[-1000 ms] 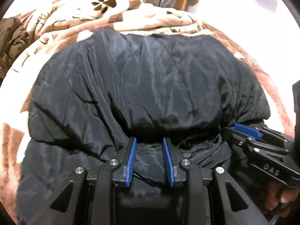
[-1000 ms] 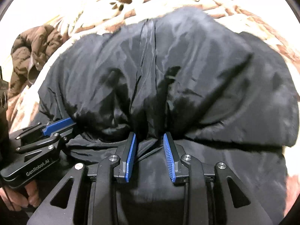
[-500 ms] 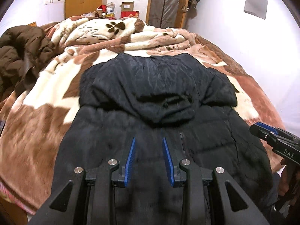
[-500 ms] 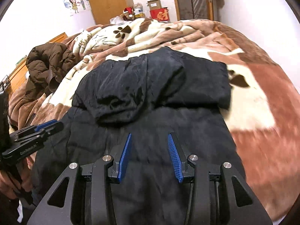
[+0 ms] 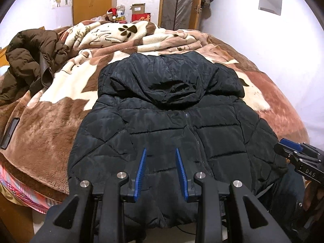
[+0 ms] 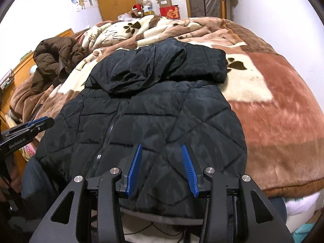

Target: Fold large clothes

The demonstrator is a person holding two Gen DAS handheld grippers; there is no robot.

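Note:
A black quilted jacket lies front up on the bed, zipper running down its middle. Its hood is folded down over the chest. My left gripper hovers above the hem, left of the zipper, jaws a little apart with nothing between them. To the right of the zipper my right gripper also hovers over the hem; its jaws are opening and hold nothing. Each gripper shows at the edge of the other's view: the right gripper and the left gripper.
A brown jacket is heaped at the bed's left side. The brown and cream blanket covers the bed. A flat dark object lies near the left edge. A white wall runs along the right; boxes stand behind the bed.
Both grippers have drawn back and up from the hood's edge to above the hem. The hood now lies flat on the chest. The right jaws have widened.

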